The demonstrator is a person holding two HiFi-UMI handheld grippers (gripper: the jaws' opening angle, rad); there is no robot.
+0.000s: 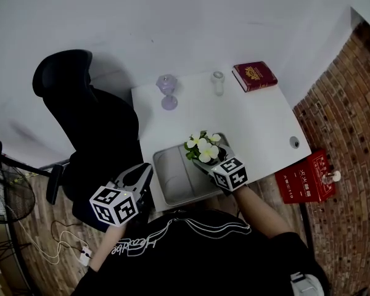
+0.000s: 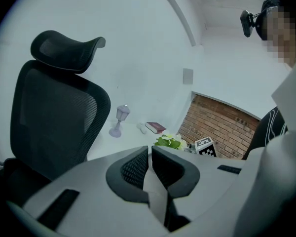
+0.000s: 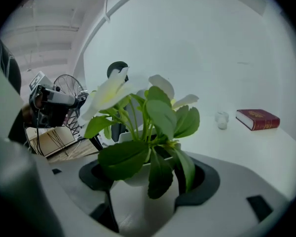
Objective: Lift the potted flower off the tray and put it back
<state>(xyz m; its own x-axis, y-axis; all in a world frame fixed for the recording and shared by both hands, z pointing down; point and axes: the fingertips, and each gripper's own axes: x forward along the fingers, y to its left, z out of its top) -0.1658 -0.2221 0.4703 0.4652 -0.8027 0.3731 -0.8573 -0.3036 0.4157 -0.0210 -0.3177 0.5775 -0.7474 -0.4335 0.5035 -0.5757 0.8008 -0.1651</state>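
1. Over the right compartment of the shallow grey two-compartment plastic tray [image 1: 171, 176], the white-petalled, green-leaved flower in its small white pot [image 1: 203, 148] is held by the right gripper [image 3: 149, 177].
2. The pot is pinched at its sides by both dark pads of that gripper; the leaves spill over the right pad.
3. Whether the pot base touches the tray floor cannot be told.
4. The step is judged to be the put-back, or possibly the lift, with the pot still gripped at the tray.
5. Next move, as judged: the pot is to be kept upright, seated flat inside the right compartment, and only then released. A tilt could tip it onto the tray rim.
6. The left gripper [image 2: 150, 162] is kept left of the tray, off the table edge, with its jaws pressed together on nothing.
7. The left compartment of the tray is seen bare.
8. Beyond the tray stand a lilac stemmed lamp-like ornament [image 1: 168, 91], a small clear glass jar [image 1: 217, 82] (contents not readable) and a dark red hardback book [image 1: 254, 76].
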